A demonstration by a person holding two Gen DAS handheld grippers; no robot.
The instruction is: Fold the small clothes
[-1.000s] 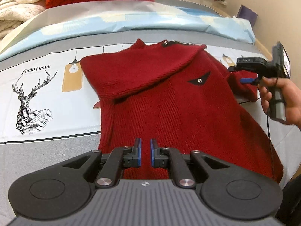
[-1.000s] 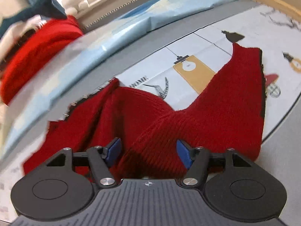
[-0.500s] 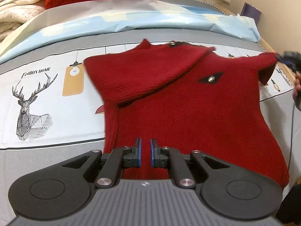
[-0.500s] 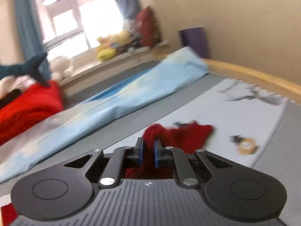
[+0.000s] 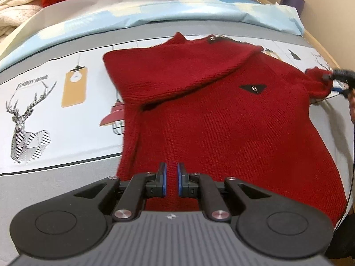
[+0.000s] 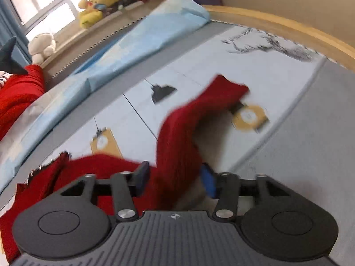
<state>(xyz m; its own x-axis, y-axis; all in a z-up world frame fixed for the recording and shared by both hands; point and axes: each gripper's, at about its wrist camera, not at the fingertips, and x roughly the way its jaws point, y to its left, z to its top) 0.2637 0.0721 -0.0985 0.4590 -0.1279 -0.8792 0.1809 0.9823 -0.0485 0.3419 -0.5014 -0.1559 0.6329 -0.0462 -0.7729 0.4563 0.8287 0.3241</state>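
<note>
On printed bedding (image 5: 66, 146) lies a red sweater (image 5: 221, 122); left gripper (image 5: 171, 175) closed; right gripper (image 6: 175, 177) opening around its sleeve (image 6: 195, 115).

bare bedsheet (image 5: 55, 146) left of the red sweater (image 5: 221, 122) is free; blurred sleeve (image 6: 199, 115) seems to block the right.

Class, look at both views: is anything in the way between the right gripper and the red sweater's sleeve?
Nothing visible is. The sleeve already lies between the right gripper's jaws, which have just been opening and do not press it.
</note>
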